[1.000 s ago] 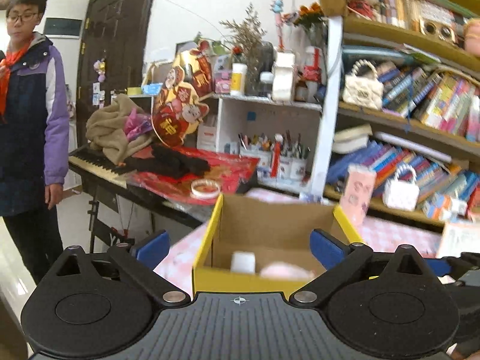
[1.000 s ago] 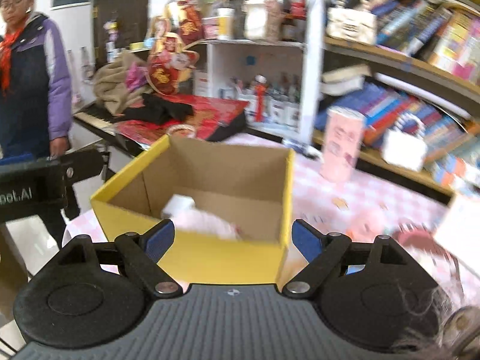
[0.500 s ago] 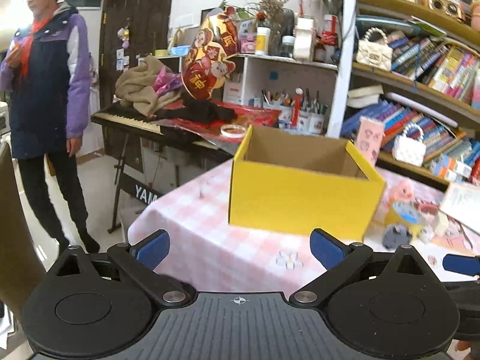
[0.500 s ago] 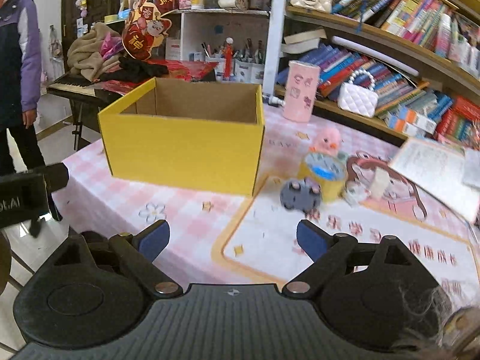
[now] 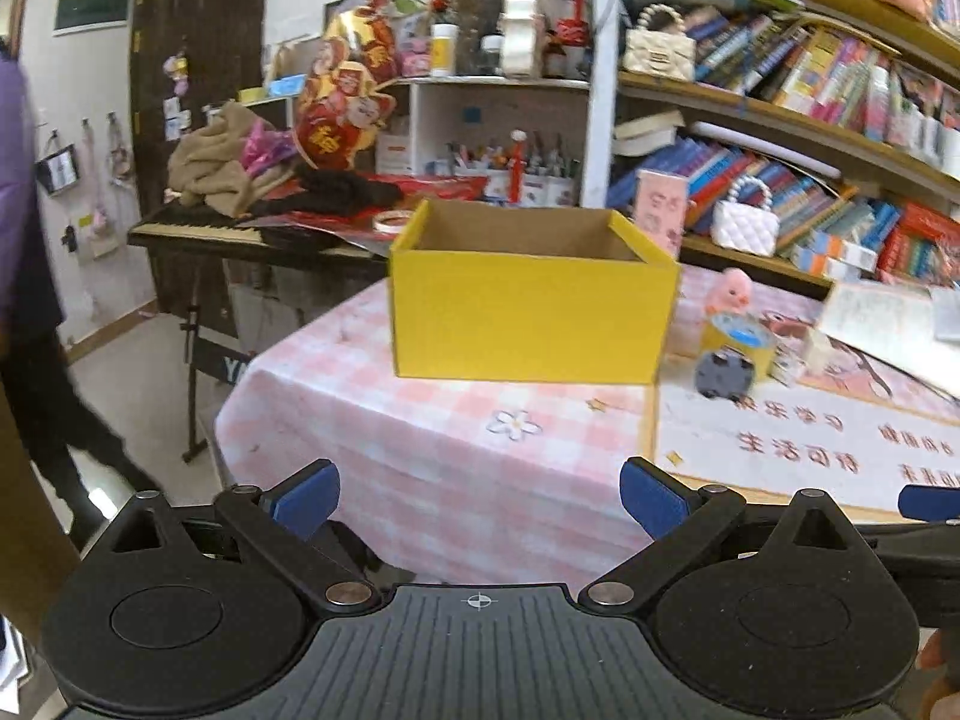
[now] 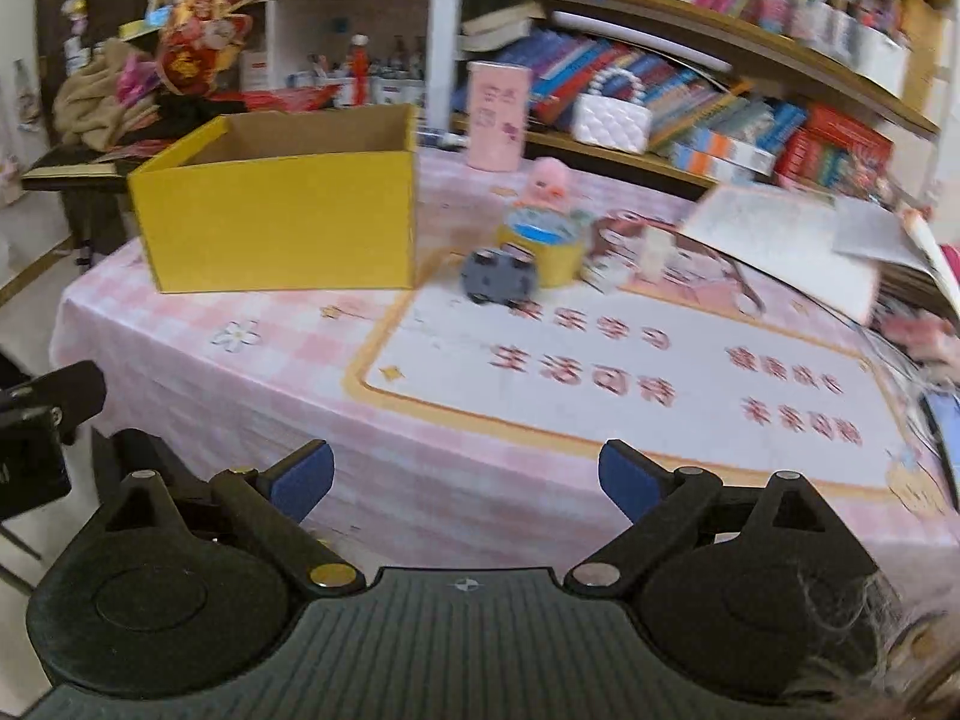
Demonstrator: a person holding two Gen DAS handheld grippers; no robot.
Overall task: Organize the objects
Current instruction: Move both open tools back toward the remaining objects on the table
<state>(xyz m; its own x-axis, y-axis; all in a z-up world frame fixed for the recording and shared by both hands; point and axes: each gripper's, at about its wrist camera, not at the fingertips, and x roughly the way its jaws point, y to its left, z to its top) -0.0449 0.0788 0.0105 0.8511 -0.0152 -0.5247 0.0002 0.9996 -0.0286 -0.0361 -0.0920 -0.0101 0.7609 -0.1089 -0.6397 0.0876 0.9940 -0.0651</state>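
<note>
A yellow cardboard box point(image 5: 531, 315) point(image 6: 282, 225) stands open on the pink checked tablecloth point(image 5: 432, 438) point(image 6: 210, 372). To its right lie a dark grey toy car point(image 5: 724, 375) point(image 6: 498, 279), a yellow tape roll point(image 5: 741, 336) point(image 6: 546, 249) and a pink duck figure point(image 5: 729, 291) point(image 6: 546, 183). My left gripper point(image 5: 477, 495) is open and empty, held off the table's front edge. My right gripper point(image 6: 465, 480) is open and empty, also in front of the table.
A white mat with red characters point(image 6: 630, 372) covers the table's right part, with papers point(image 6: 780, 240) behind it. A pink cup point(image 6: 498, 114) stands at the back. Bookshelves point(image 5: 810, 120) line the wall. A keyboard piano point(image 5: 228, 231) with clutter stands left. A person's legs point(image 5: 36, 396) are at far left.
Both grippers have pulled back and down from above the box to in front of the table; the box now looks farther away. The person at left has moved nearer the left edge.
</note>
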